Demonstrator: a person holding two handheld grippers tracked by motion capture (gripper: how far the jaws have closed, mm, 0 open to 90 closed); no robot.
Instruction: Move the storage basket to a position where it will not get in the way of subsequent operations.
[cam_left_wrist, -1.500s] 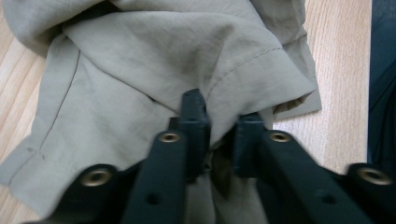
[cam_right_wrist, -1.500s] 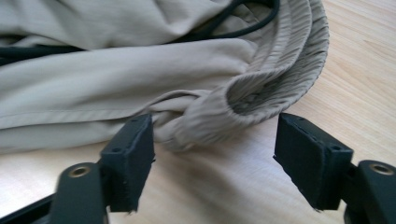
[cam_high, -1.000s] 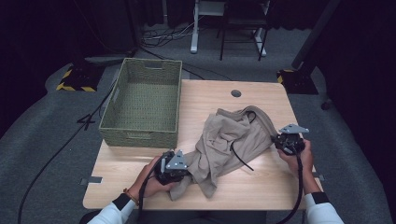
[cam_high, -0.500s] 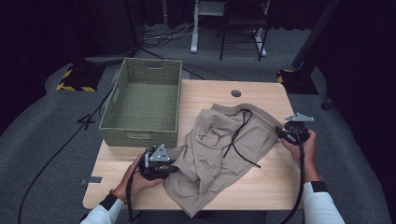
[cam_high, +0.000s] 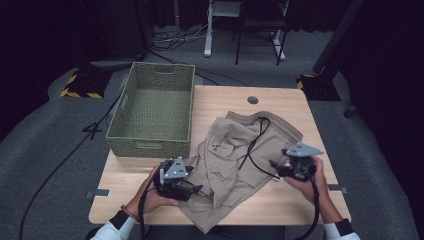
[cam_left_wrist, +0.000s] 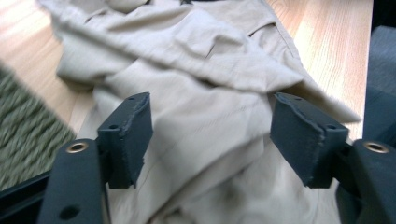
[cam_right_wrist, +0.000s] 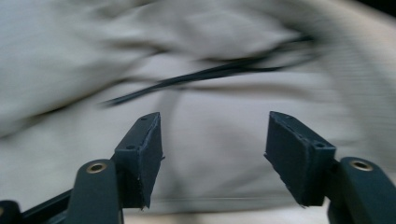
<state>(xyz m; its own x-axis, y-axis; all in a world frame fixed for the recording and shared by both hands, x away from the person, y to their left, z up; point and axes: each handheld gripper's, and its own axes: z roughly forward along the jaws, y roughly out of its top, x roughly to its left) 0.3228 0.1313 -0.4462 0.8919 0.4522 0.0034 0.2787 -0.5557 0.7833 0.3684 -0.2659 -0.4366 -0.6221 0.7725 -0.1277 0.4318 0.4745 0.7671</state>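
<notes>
The crumpled beige cloth shorts (cam_high: 235, 170) with a black drawstring (cam_high: 253, 145) lie spread over the middle and right of the pale wooden table (cam_high: 220, 102), and their lower hem at six o'clock hangs slightly past the table's near edge. The left gripper (cam_high: 192, 189) sits at the garment's eight o'clock border; its jaws have just been opening and stand wide, the fabric (cam_left_wrist: 210, 126) lying below them and not pinched. The right gripper (cam_high: 276, 166) is at the four o'clock border, its jaws likewise just opened and wide over the cloth (cam_right_wrist: 215, 140); that view is blurred, so contact is hard to judge. At ten o'clock the green woven rectangular basket (cam_high: 150, 145) stands just beside the shorts. Bare tabletop remains at twelve o'clock around a small grey round grommet (cam_high: 253, 100), and along the right edge.
</notes>
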